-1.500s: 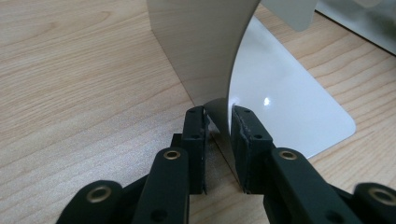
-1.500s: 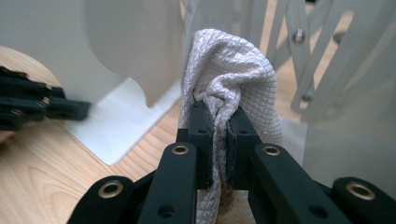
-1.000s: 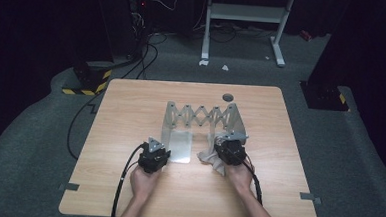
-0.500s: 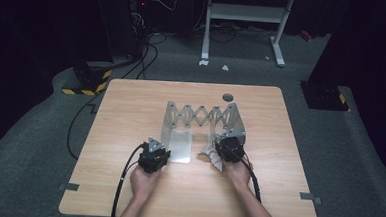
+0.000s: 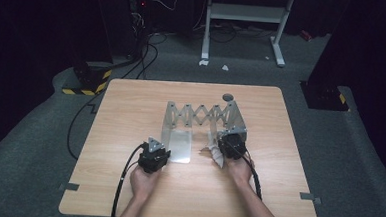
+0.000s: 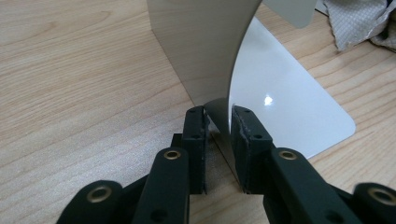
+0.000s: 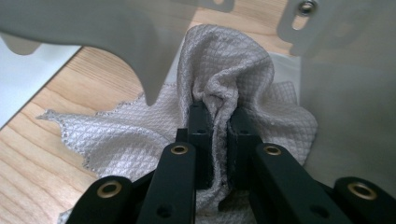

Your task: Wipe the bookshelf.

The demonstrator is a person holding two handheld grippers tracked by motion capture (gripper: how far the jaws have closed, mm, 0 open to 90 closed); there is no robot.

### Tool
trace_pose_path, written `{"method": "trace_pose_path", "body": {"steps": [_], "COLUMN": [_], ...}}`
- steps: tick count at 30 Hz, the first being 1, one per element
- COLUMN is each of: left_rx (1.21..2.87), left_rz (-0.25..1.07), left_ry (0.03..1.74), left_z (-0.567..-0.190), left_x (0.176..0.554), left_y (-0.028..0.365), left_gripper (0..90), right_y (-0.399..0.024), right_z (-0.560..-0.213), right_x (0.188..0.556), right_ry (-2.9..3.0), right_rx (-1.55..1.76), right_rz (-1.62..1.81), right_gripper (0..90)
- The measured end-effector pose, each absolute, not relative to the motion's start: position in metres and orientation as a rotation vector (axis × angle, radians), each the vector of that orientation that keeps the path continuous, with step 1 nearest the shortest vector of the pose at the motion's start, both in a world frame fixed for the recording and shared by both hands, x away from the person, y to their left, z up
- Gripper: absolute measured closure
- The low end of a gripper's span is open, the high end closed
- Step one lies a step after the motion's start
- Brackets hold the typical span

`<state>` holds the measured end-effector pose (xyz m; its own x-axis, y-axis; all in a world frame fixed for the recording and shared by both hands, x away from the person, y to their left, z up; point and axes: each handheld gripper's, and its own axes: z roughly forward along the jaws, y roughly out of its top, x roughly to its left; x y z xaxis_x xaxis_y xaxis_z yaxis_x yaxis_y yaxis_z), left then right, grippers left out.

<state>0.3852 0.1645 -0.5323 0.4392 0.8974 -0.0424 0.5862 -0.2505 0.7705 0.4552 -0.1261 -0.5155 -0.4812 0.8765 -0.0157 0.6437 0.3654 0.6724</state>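
A: Jaws first. We see the left gripper nearly closed, pads pinching the thin edge of the rack's left end plate, where the upright bends into its foot.

B: And our right gripper is clamped tight on a bunched fold of the cloth, which rises just ahead of its tips and spreads to its left on the table.

A: Against a second ago, we find little changed: both hands sit where they were and the rack is as wide; the cloth looks slightly more gathered by the right gripper.

B: We'd call the rack grey metal, a scissor lattice between two L-shaped ends. It stands directly ahead of both grippers. The cloth is pale, waffle-textured and crumpled, against the rack's right plate.
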Motion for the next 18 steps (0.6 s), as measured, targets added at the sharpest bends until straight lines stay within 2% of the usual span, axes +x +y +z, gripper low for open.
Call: {"method": "trace_pose_path", "body": {"steps": [5, 18], "left_rx": [1.952, 1.954], "left_rz": [0.531, 0.528], "left_ry": [1.248, 1.247], "left_z": [-0.532, -0.532], "left_x": [0.385, 0.385], "left_y": [0.165, 0.165], "left_gripper": [76.0, 76.4], "right_y": [-0.128, -0.127], "right_z": [-0.511, -0.462], "right_x": [0.459, 0.460], "right_ry": [2.261, 2.174], "right_rx": [1.387, 1.349], "right_rz": [0.960, 1.126], "right_gripper": [82.9, 83.1]}}
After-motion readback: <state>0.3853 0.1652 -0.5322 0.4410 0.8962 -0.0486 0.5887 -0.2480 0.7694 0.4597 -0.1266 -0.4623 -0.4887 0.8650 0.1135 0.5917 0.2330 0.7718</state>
